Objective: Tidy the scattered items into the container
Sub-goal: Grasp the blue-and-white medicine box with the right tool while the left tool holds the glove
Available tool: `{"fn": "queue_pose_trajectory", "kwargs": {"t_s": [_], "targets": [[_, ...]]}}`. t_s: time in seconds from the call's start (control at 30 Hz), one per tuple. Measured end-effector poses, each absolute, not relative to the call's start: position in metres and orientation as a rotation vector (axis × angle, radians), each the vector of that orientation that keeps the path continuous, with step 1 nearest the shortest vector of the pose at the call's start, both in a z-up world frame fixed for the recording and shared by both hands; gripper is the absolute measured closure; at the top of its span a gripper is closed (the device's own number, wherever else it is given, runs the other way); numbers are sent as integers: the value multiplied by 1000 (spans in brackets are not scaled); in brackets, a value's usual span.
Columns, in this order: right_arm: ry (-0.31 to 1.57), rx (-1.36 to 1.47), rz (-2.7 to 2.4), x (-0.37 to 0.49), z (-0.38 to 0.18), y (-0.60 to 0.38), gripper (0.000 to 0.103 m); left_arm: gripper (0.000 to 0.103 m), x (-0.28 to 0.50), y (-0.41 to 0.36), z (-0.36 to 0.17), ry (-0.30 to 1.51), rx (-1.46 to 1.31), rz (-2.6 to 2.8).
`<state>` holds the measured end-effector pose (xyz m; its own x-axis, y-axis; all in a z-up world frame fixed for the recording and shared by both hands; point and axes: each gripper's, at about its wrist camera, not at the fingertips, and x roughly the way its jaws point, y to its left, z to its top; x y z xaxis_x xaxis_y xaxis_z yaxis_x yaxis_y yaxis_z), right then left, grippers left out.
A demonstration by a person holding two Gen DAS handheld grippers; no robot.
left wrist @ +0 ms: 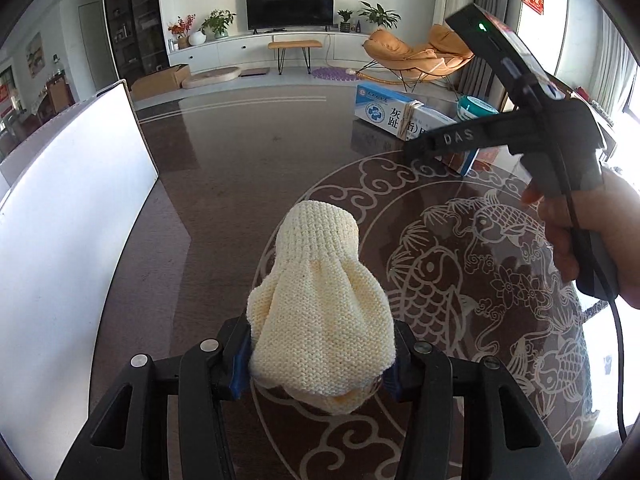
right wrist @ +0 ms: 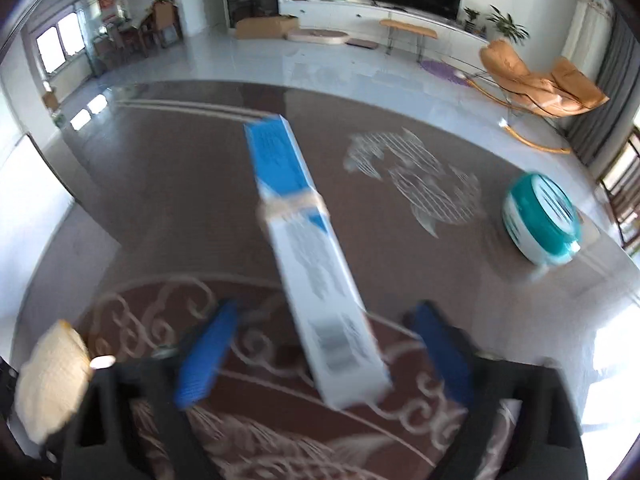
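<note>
My left gripper [left wrist: 318,364] is shut on a cream knitted glove [left wrist: 320,300], held above the dark table; its cuff points away from me. The glove also shows at the lower left of the right wrist view [right wrist: 52,380]. My right gripper [right wrist: 324,352] is open, its blue pads [right wrist: 204,356] standing on either side of a long blue and white box [right wrist: 304,256] that lies on the table between them. That box also shows in the left wrist view [left wrist: 404,116] under the right gripper's body [left wrist: 520,128]. The white container [left wrist: 68,216] stands at the left.
A teal and white round jar [right wrist: 540,220] lies on its side at the table's right; it also shows in the left wrist view [left wrist: 476,107]. The table [left wrist: 240,152] has a white fish pattern. The right wrist view is blurred by motion.
</note>
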<state>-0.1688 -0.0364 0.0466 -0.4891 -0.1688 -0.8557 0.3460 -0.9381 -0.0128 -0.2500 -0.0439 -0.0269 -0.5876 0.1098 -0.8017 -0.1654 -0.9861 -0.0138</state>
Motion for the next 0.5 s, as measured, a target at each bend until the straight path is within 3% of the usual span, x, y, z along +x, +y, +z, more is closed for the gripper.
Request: {"fn": "queue_pose_trajectory", "kwargs": {"t_s": [0.03, 0.07, 0.3, 0.5], "targets": [[269, 1384, -2464, -169, 49, -40, 78, 53, -250, -43, -26, 94, -1340, 2668], [286, 1390, -2458, -170, 50, -43, 80, 53, -250, -43, -26, 96, -1340, 2668], [308, 1373, -2474, -104, 52, -24, 80, 53, -244, -41, -25, 92, -1325, 2635], [313, 1306, -2497, 42, 51, 31, 80, 53, -201, -29, -25, 161, -1301, 2577]]}}
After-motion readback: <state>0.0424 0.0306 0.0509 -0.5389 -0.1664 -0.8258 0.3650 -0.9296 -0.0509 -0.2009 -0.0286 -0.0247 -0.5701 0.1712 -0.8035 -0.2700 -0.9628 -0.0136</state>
